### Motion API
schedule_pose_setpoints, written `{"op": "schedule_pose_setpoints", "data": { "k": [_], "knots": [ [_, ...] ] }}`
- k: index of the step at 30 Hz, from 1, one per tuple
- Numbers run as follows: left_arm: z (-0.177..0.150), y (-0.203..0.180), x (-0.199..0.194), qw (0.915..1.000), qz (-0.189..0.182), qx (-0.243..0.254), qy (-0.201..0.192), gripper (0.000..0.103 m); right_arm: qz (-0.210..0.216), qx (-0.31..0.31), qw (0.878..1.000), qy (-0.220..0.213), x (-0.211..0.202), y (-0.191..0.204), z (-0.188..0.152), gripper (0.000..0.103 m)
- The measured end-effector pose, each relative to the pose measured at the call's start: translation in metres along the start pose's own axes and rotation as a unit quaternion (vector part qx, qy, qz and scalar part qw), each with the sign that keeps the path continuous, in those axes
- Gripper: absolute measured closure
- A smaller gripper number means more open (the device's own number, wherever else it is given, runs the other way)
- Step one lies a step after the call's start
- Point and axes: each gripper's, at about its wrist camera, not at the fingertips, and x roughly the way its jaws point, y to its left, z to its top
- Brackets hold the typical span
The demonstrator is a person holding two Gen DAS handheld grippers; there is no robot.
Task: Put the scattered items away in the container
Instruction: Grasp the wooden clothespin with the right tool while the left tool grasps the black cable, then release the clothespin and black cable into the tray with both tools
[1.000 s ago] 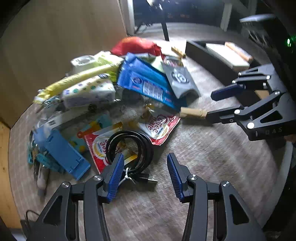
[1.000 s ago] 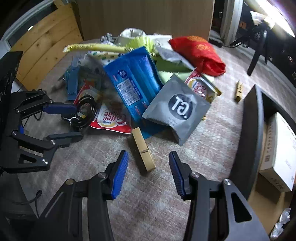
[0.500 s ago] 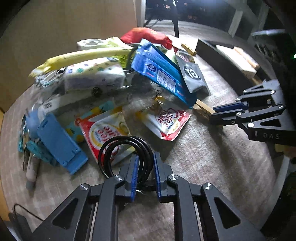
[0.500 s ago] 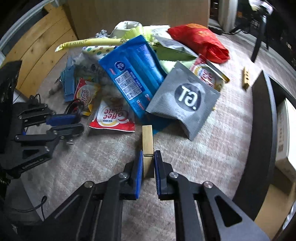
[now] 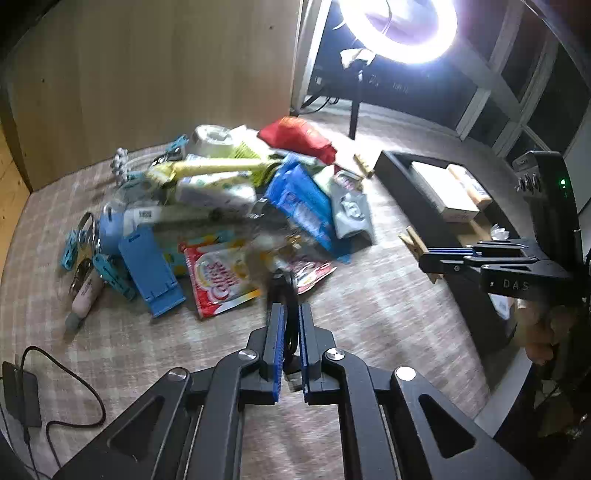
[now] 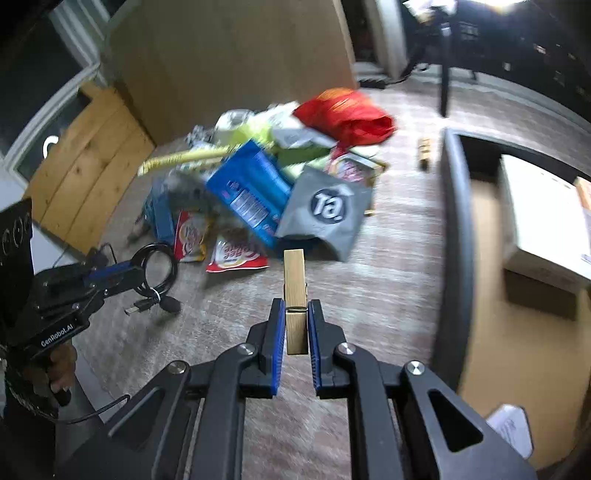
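Note:
My left gripper (image 5: 289,310) has its jaws closing, and the pads press on a coiled black cable (image 5: 285,286) lifted off the carpet. The right wrist view shows the cable's loop (image 6: 157,267) hanging from that gripper (image 6: 125,275). My right gripper (image 6: 295,306) is shut on a wooden clothespin (image 6: 294,273), which sticks out forward. From the left wrist view the clothespin (image 5: 415,242) is seen in the right gripper (image 5: 424,260) beside the black container (image 5: 406,184). The container's dark wall (image 6: 456,221) stands just to the right and holds a white box (image 6: 543,214).
A pile of packets lies on the carpet: a blue pouch (image 6: 247,192), a grey pouch (image 6: 328,210), a red bag (image 6: 347,114), a blue stand (image 5: 151,269). A second clothespin (image 6: 424,153) lies by the container. A black adapter with cord (image 5: 20,391) sits near left. A ring light (image 5: 399,29) glares.
Both grippers went from open to shut, the left on the cable, the right on the clothespin. Both have since risen off the carpet with their items and rolled.

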Motion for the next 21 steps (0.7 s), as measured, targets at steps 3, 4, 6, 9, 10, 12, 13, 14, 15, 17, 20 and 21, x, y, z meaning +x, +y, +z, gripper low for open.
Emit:
{"op": "schedule_pose_setpoints", "data": {
  "k": [3,4,6,9,10,12,13,14,15,17,20,21],
  "knots": [
    [0.003,-0.014,-0.001,0.9999,-0.013,-0.007,-0.005,0.097,-0.009,0.019,1.0,-0.02,-0.029,-0.019,-0.005,0.091],
    [0.005,-0.021,-0.002,0.9997,-0.022,-0.008,-0.007,0.097,-0.015,0.025,0.999,-0.027,-0.038,-0.027,-0.007,0.091],
    [0.009,-0.035,-0.002,0.9994,-0.034,0.0,-0.012,0.097,-0.027,0.036,0.998,-0.04,-0.051,-0.042,-0.011,0.091],
    [0.018,-0.065,-0.003,0.998,-0.056,0.024,-0.017,0.097,-0.054,0.059,0.995,-0.057,-0.079,-0.072,-0.021,0.091],
    [0.021,-0.075,-0.003,0.9973,-0.063,0.033,-0.018,0.097,-0.064,0.067,0.994,-0.062,-0.087,-0.083,-0.026,0.091],
    [0.027,-0.095,-0.001,0.9956,-0.079,0.05,-0.011,0.097,-0.087,0.091,0.99,-0.069,-0.104,-0.106,-0.038,0.091],
    [0.03,-0.107,0.001,0.9946,-0.087,0.055,-0.011,0.097,-0.095,0.104,0.988,-0.07,-0.111,-0.118,-0.045,0.091],
    [0.033,-0.119,0.004,0.9934,-0.097,0.061,-0.01,0.097,-0.102,0.118,0.985,-0.071,-0.118,-0.131,-0.052,0.091],
    [0.035,-0.13,0.006,0.9921,-0.107,0.066,-0.009,0.097,-0.109,0.128,0.983,-0.072,-0.124,-0.141,-0.058,0.091],
    [0.041,-0.153,0.012,0.9885,-0.13,0.077,-0.007,0.097,-0.124,0.144,0.979,-0.073,-0.136,-0.158,-0.071,0.091],
    [0.047,-0.186,0.021,0.984,-0.148,0.099,-0.005,0.098,-0.139,0.158,0.975,-0.073,-0.149,-0.174,-0.088,0.091],
    [0.049,-0.195,0.024,0.9828,-0.152,0.105,-0.005,0.098,-0.145,0.162,0.973,-0.072,-0.152,-0.18,-0.093,0.091]
  ]
}}
